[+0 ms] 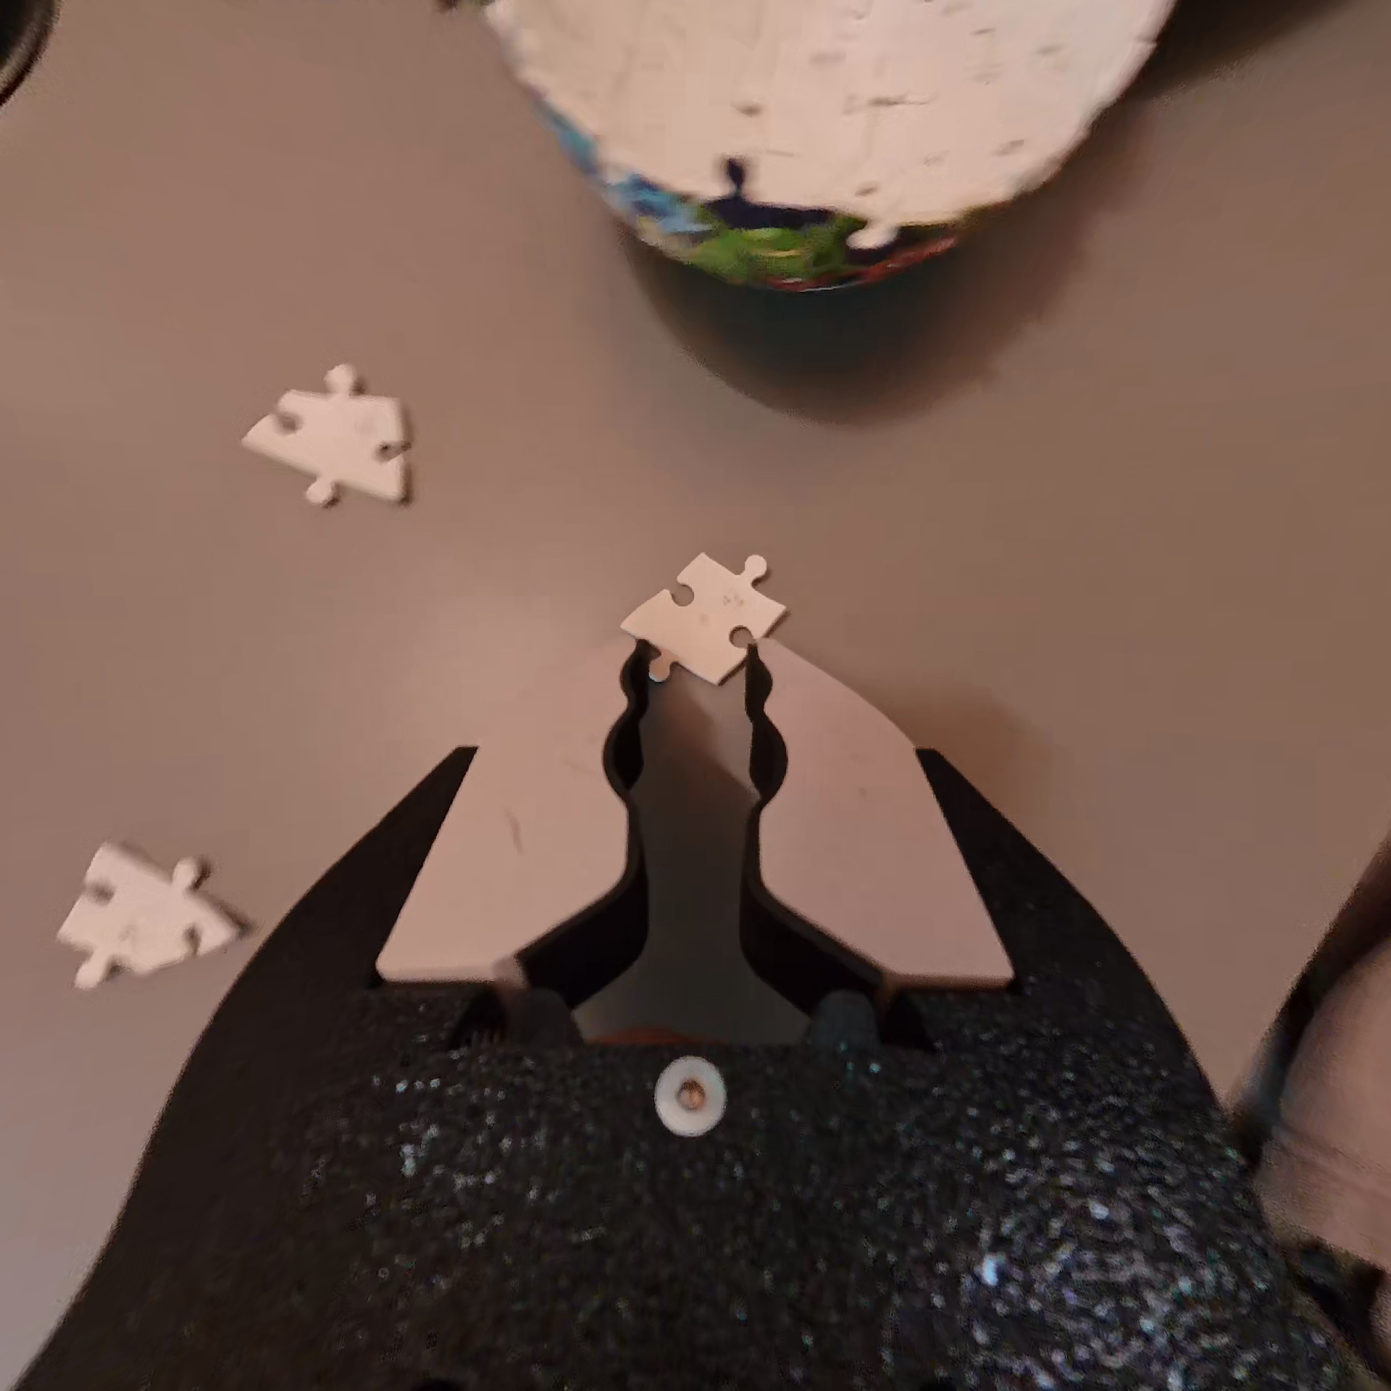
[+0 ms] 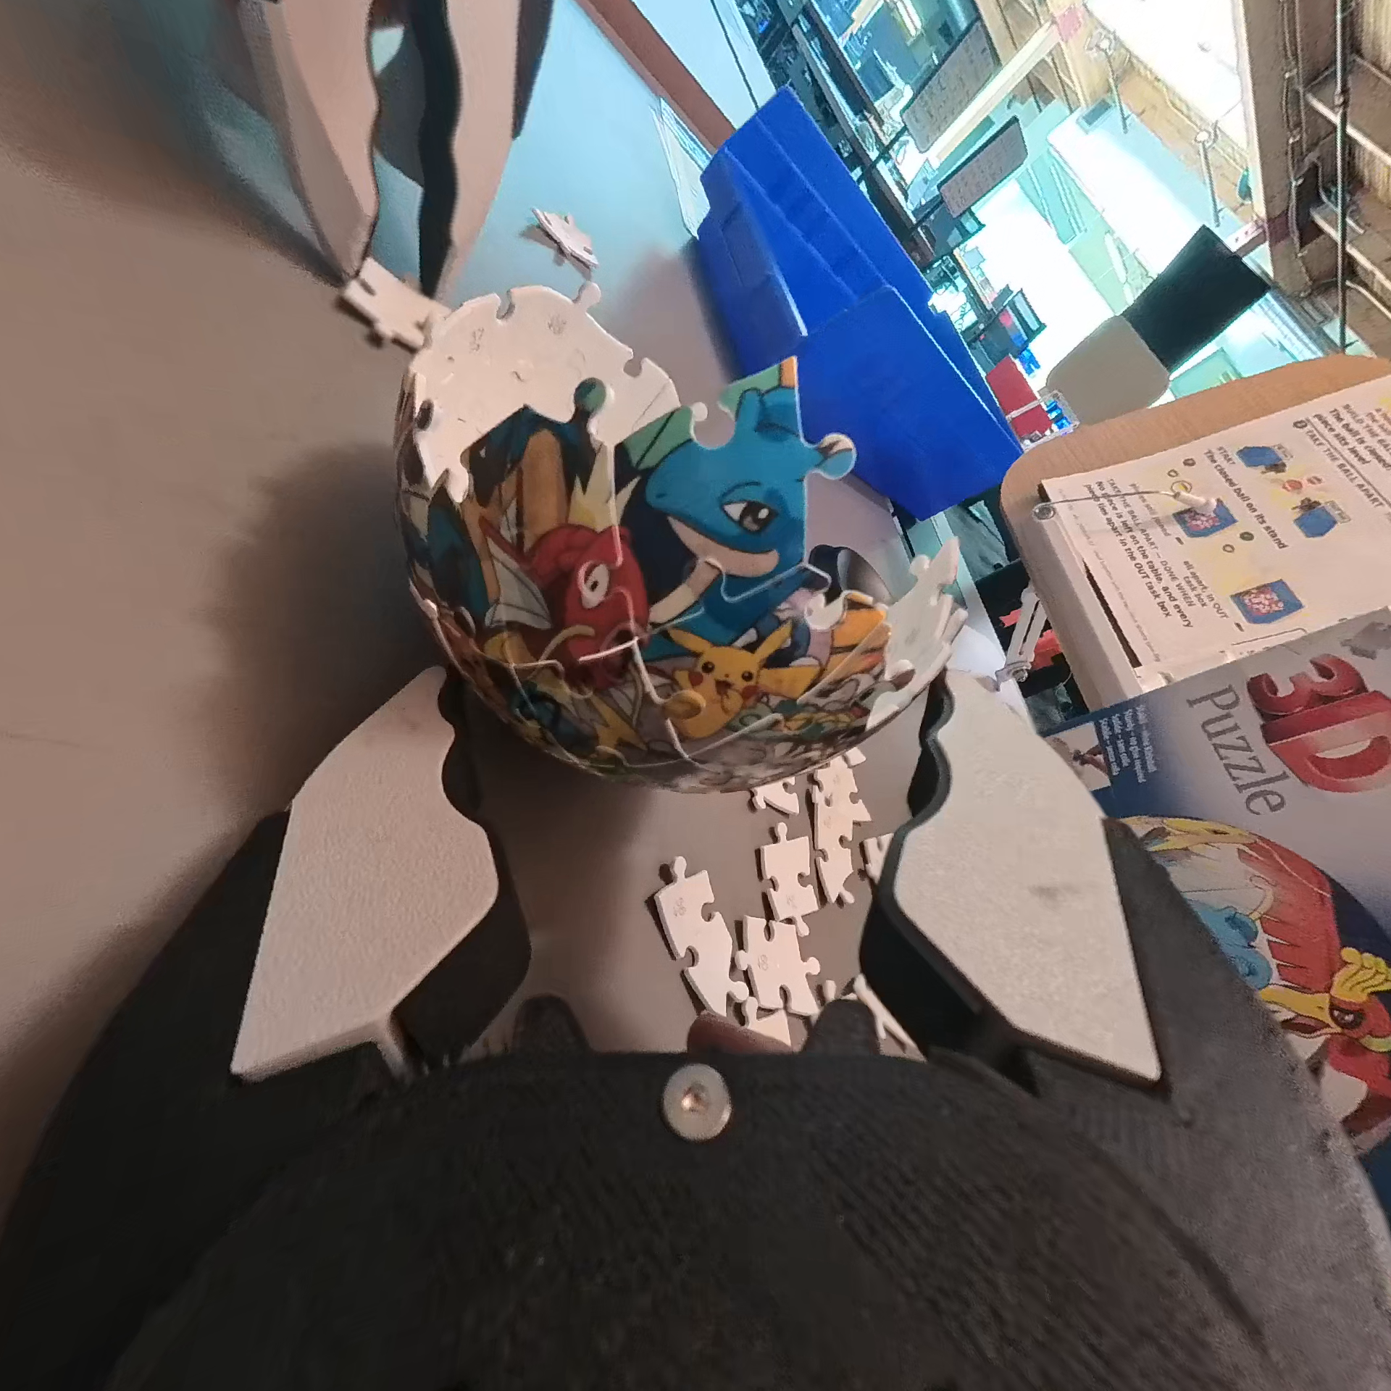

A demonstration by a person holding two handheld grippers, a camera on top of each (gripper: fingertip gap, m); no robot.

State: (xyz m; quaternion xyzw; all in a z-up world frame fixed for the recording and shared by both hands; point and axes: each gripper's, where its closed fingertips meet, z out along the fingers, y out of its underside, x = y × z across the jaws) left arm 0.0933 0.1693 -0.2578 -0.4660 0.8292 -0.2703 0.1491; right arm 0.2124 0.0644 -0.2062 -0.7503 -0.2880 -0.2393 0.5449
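Observation:
My left gripper [image 1: 696, 658] is shut on a small white puzzle piece [image 1: 707, 617], pinched at its fingertips just above the grey table [image 1: 1054, 527]. A half-built puzzle ball [image 1: 820, 113], white inside and printed with bright cartoon creatures outside, sits ahead of it. In the right wrist view my right gripper [image 2: 692, 696] clasps this puzzle ball [image 2: 647, 572] from both sides, with its fingertips against the lower shell. The left gripper [image 2: 391, 278] shows at the upper left, holding its white piece [image 2: 376, 301] at the ball's open rim.
Two loose white pieces [image 1: 335, 436] [image 1: 143, 914] lie left of the left gripper. A heap of white pieces [image 2: 783, 903] lies under the ball. Blue bins [image 2: 828, 301] stand behind it. The puzzle box [image 2: 1279, 790] and a printed instruction sheet [image 2: 1204, 527] are at the right.

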